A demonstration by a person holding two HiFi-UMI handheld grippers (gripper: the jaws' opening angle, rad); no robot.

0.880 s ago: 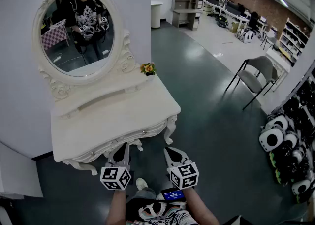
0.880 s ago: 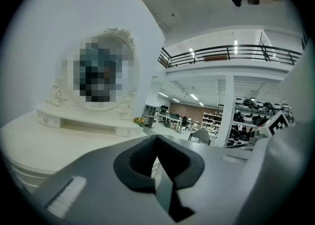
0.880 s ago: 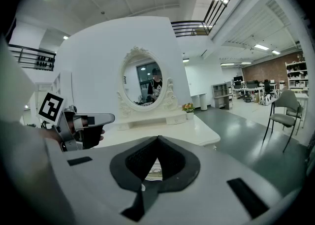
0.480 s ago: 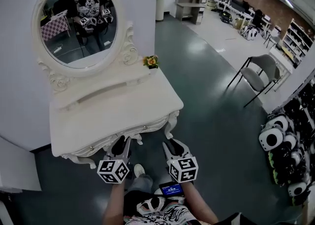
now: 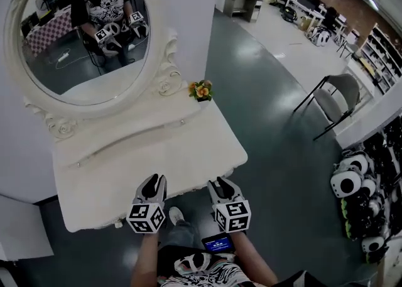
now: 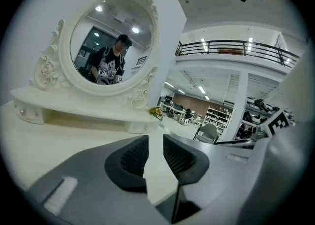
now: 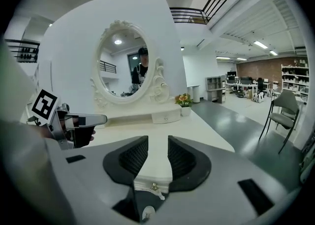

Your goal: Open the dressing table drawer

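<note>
The white dressing table (image 5: 188,135) stands against the wall under an oval mirror (image 5: 81,34). Its top hides the front drawer in the head view. In the right gripper view a strip of the drawer front with a small metal knob (image 7: 154,186) shows low between the jaws. My left gripper (image 5: 152,186) and right gripper (image 5: 221,186) hover side by side at the table's front edge, pointing slightly down over it. The left gripper (image 6: 155,152) is open, and only the table top shows in its gap. The right gripper (image 7: 152,157) is open too and holds nothing.
A small pot of flowers (image 5: 201,90) sits on the raised shelf, beside a little shelf drawer (image 7: 165,116). A grey chair (image 5: 336,94) stands on the floor to the right. Panda-patterned items (image 5: 345,185) lie along the right edge. A white panel (image 5: 22,229) stands at the left.
The view has shifted forward over the table, so the drawer front and knobs have slipped under the top. Both grippers have come up to the table's front edge, jaws apart throughout.
</note>
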